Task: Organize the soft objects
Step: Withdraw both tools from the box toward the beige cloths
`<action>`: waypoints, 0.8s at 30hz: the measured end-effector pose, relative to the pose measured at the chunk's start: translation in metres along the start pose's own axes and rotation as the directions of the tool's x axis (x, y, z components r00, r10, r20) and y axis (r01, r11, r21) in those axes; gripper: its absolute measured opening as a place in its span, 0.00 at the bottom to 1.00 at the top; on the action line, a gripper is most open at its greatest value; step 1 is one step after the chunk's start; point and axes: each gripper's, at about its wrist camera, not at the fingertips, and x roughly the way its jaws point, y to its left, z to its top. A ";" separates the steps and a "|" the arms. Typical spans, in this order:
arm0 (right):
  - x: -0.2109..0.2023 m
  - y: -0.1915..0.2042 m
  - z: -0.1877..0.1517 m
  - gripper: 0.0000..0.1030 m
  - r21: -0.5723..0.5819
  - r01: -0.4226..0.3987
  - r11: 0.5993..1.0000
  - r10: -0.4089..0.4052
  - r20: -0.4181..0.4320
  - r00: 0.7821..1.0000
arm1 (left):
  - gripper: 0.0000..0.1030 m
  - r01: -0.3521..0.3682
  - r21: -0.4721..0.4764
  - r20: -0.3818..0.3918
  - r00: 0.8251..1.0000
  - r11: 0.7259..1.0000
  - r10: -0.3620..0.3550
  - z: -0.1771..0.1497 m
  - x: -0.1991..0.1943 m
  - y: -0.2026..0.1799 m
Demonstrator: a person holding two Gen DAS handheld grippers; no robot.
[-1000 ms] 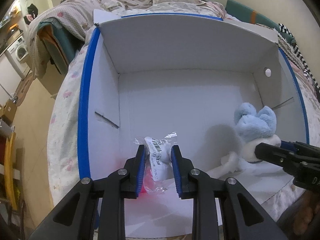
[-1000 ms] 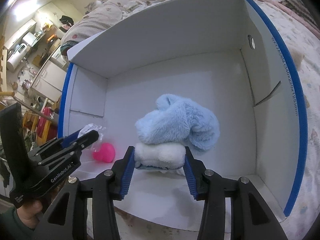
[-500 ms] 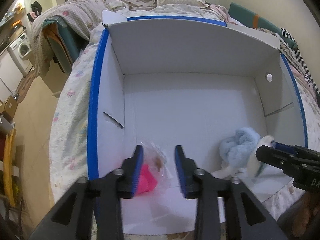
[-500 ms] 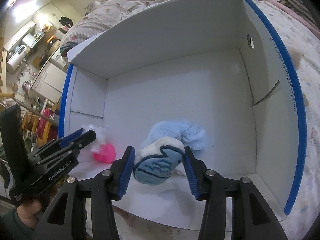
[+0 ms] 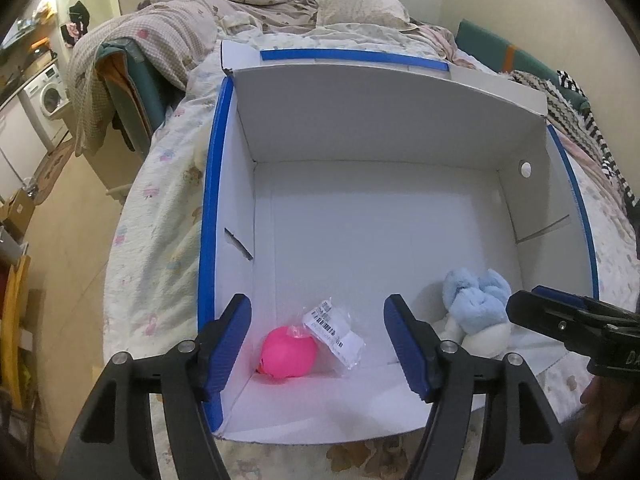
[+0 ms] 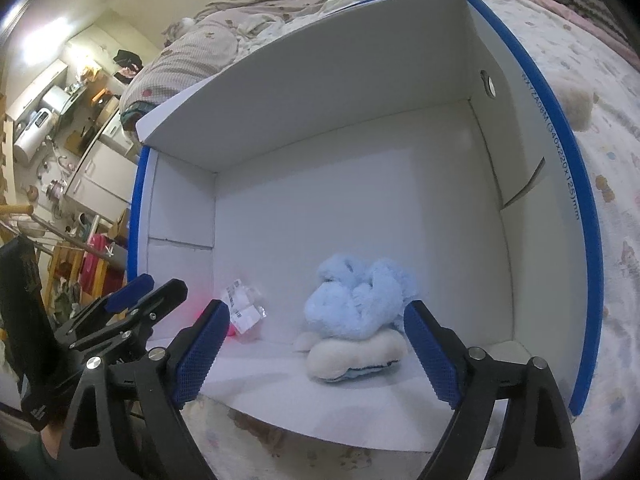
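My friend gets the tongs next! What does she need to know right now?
Left tongs: open, jaws just spread, holding nothing, above the pink toy in its plastic bag.
Right tongs: open wide, jaws just spread, holding nothing, above the blue and white plush.
Both toys lie on the floor of the white box, near its front edge, pink one in the left corner.
Done: two soft things are in the box.
Left: a cream fluffy thing sits on the bed outside the box; maybe that next.

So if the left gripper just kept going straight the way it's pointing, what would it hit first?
Most likely the pink ball in its plastic wrapper, lying on the box floor right ahead of the open left gripper. Depth is hard to judge, so it might touch the floor beside it.
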 end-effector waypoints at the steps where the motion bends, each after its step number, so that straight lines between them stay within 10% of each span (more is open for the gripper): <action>1: 0.000 0.001 -0.001 0.92 -0.003 0.002 1.000 -0.002 0.001 1.000 | 0.64 -0.001 0.000 0.002 1.000 1.000 0.001 -0.001 -0.001 0.000; 24: -0.033 0.010 -0.025 0.92 -0.020 0.038 0.999 -0.036 0.079 0.996 | 0.65 -0.044 -0.085 0.026 0.999 0.995 0.047 -0.038 -0.045 0.025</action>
